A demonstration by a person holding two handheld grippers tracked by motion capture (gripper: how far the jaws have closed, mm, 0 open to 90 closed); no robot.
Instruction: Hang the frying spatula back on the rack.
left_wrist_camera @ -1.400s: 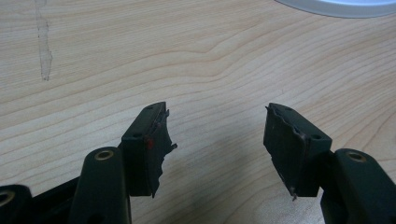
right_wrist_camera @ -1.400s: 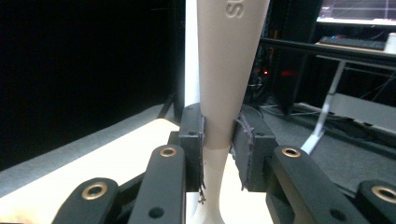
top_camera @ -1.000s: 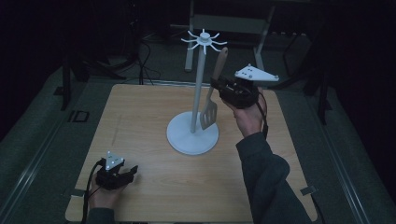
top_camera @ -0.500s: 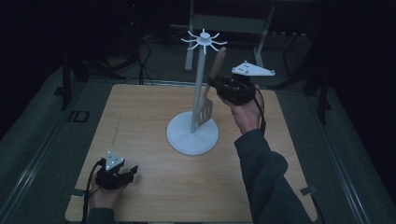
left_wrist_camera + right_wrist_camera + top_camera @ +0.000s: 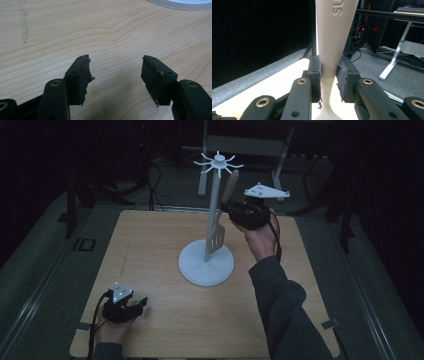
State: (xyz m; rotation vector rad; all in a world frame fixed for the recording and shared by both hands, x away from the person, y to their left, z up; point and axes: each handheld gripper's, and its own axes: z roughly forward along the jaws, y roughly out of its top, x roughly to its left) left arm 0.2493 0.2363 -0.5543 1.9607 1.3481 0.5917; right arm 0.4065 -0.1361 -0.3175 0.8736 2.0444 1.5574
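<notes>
A white utensil stand rises from a round base at the table's middle, with a ring of hooks at its top. My right gripper is shut on the neck of a beige slotted spatula. The spatula hangs handle-up, close beside the pole on its right. In the right gripper view, both pads of my right gripper press the spatula's handle. My left gripper rests on the table near the front left corner. In the left gripper view, it stands open over bare wood.
The wooden table has grey padded edges, and the floor around it is dark. A desk frame and cables lie beyond the far edge. The rim of the stand's base shows at the top right of the left gripper view.
My right gripper has edged slightly left with the spatula, bringing it closer to the stand's pole. The left gripper has stayed put.
</notes>
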